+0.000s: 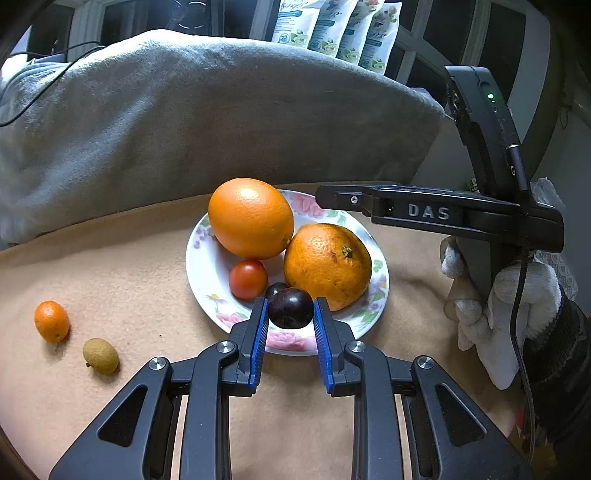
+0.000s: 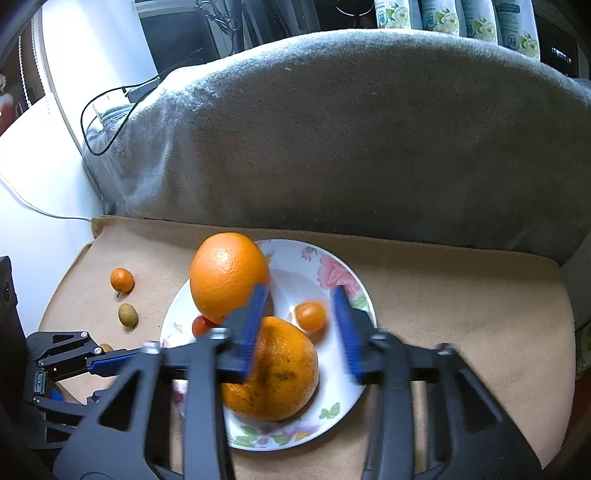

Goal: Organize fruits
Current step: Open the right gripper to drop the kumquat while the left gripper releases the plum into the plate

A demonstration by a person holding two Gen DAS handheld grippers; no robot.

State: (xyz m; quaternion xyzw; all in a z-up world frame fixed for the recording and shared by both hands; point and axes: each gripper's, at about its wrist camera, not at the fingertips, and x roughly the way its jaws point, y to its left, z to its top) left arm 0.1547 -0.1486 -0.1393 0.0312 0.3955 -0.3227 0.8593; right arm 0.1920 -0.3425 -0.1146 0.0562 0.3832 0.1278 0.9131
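Note:
A flowered white plate (image 1: 199,273) on tan cloth holds two big oranges (image 1: 251,218) (image 1: 327,266), a small red tomato (image 1: 248,278) and a dark round fruit (image 1: 276,288). My left gripper (image 1: 290,314) is shut on a second dark fruit (image 1: 290,308) over the plate's near rim. In the right wrist view, my right gripper (image 2: 299,295) stands open above the plate (image 2: 354,387). A small kumquat (image 2: 311,315) lies between its blue fingers (image 2: 343,317), touching neither. The right gripper (image 1: 325,197) also shows from the side, beyond the oranges.
A kumquat (image 1: 51,321) and a brownish longan (image 1: 100,356) lie on the cloth left of the plate. A grey blanket roll (image 1: 221,110) walls off the back, with a black cable (image 2: 107,110) and white packets (image 1: 332,29) behind it. A gloved hand (image 1: 498,306) holds the right gripper.

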